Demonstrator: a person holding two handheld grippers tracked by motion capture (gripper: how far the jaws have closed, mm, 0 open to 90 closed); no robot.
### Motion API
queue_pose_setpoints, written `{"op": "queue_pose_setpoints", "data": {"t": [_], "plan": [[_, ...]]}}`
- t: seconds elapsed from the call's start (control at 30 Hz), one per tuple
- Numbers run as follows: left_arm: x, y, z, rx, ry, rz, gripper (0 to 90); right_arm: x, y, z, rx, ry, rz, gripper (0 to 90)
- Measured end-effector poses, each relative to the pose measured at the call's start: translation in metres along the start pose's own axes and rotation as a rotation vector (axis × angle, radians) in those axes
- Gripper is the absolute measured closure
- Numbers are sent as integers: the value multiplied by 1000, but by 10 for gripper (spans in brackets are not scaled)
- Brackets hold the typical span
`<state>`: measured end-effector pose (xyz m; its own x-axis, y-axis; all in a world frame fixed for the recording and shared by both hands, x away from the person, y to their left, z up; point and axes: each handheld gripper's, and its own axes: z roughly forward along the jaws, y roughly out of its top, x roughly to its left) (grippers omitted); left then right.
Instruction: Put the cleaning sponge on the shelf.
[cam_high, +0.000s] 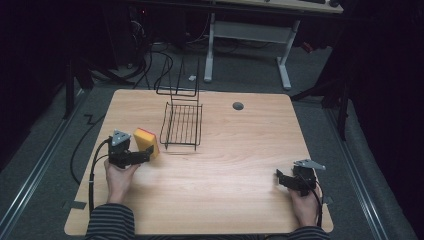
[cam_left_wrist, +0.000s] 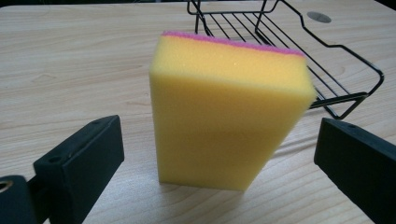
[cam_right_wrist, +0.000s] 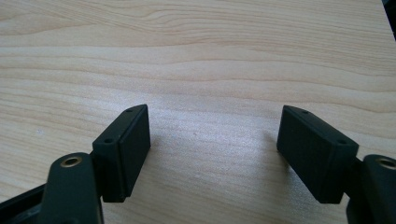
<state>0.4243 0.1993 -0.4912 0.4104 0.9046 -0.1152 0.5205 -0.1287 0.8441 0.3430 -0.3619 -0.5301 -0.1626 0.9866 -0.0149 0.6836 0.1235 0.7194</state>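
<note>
Left tool (cam_left_wrist: 219, 154) apart around upright sponge (cam_left_wrist: 224, 116), wire rack (cam_left_wrist: 299, 56) empty

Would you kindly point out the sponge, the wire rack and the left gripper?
sponge (cam_left_wrist: 224, 121), left gripper view, yellow front face.
wire rack (cam_high: 182, 125), high view, basket floor wires.
left gripper (cam_high: 148, 154), high view, between its fingertips.

Both forearms wear sleeves (cam_high: 111, 220) striped finely in dark and pale bands. Each hand carries a black gripper: the left gripper (cam_high: 145, 155) and the right gripper (cam_high: 278, 177) each bear a grey three-cornered plate on top and trail a black cable. The jaws are flat black rectangular blocks with small screw holes, and brass-coloured eyelets sit at their hinges
</note>
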Motion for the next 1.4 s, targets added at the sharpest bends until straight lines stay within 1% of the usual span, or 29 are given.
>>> {"op": "queue_pose_setpoints", "data": {"t": [0.13,0.23,0.47,0.63,0.77,0.97,1.07,1.23,1.4], "plan": [[-1,-2,6,1,8,16,38,0,0,0,0,0,0,260],[-1,-3,9,1,7,17,45,0,0,0,0,0,0,260],[1,-6,19,26,5,12,69,0,0,0,0,0,0,260],[1,-9,25,48,-10,11,98,0,0,0,0,0,0,260],[-1,-11,30,58,-4,11,131,0,0,0,0,0,0,260],[-1,-14,34,79,11,32,173,0,0,0,0,0,-2,260],[-2,-14,34,82,20,42,216,0,0,0,0,0,0,260],[-2,-14,34,78,13,46,236,0,0,0,0,0,0,260],[-3,-14,33,85,10,60,243,0,0,0,0,0,0,260]]}}
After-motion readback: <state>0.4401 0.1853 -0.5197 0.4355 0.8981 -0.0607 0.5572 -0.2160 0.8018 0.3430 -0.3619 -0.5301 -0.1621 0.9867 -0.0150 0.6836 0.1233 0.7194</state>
